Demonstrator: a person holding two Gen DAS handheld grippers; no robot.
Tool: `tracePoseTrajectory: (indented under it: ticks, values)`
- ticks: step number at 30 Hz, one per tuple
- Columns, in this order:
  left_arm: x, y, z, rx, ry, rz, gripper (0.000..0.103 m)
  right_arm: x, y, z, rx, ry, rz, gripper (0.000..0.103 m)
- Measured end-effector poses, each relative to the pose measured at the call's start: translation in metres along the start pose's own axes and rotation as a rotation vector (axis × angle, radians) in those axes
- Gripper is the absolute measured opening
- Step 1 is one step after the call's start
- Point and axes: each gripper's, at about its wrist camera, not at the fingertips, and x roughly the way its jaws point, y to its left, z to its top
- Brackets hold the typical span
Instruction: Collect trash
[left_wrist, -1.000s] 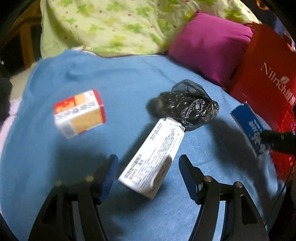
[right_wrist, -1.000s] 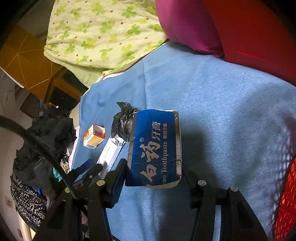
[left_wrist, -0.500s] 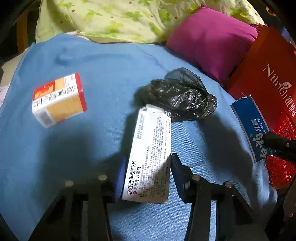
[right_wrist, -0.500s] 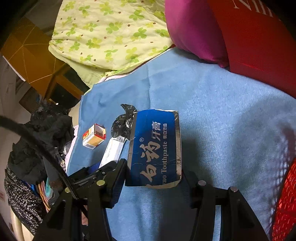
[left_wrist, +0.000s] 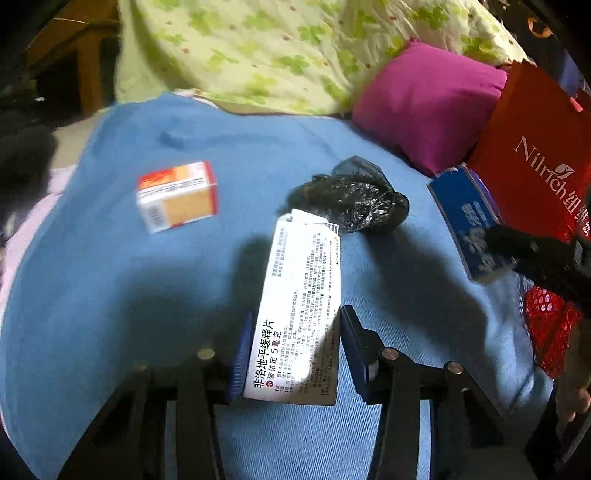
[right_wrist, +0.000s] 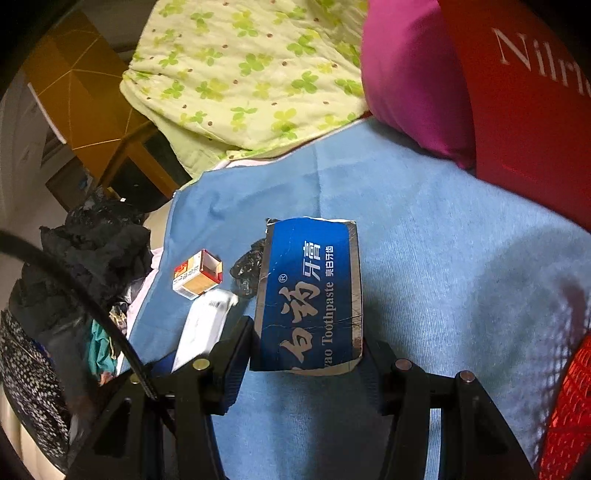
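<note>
Spread across a bed under a blue blanket (left_wrist: 110, 295), with a clover-print quilt (left_wrist: 258, 48) and a magenta pillow (left_wrist: 424, 107) far beyond the tongs, and a red paper bag (left_wrist: 535, 155) plus a red mesh basket (left_wrist: 550, 332) off to the right of the left tongs, probably the drop point for the rubbish. Gripped in the right tongs (right_wrist: 306, 354), narrowed onto its sides: a torn blue toothpaste box (right_wrist: 310, 295), held up off the blanket, seemingly ready for binning. Pinched in the left tongs (left_wrist: 295, 350), freshly closed to a narrow gap on its lower end: a white medicine box (left_wrist: 299, 306), its far end pointing ahead. Just past that box's tip, loose on the blanket: a crumpled black plastic bag (left_wrist: 354, 203). Ahead and left of the left tongs, well apart, untouched: a small red-and-orange carton (left_wrist: 177, 195), apparently awaiting pickup.
</note>
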Motion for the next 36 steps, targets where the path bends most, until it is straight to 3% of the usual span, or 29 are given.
tracePoseTrajectory:
  ticks: [7,16,21,28,36]
  values:
    - [-0.071,-0.022,-0.039,0.001,-0.097,0.036,0.048,-0.014,0.019,-0.007,-0.070,-0.054,0.005,0.056]
    - [-0.136,-0.041,-0.033,0.014,-0.225,0.150,0.048,-0.067,0.037,-0.046,-0.130,-0.147,0.124,0.056]
    - [-0.169,-0.059,-0.034,0.031,-0.285,0.204,0.048,-0.099,0.044,-0.070,-0.159,-0.157,0.127,0.056]
    - [-0.194,-0.082,-0.036,0.042,-0.312,0.251,0.048,-0.159,0.053,-0.073,-0.198,-0.227,0.123,0.056]
    - [-0.212,-0.095,-0.036,0.045,-0.331,0.277,0.048,-0.196,0.060,-0.083,-0.229,-0.266,0.121,0.056]
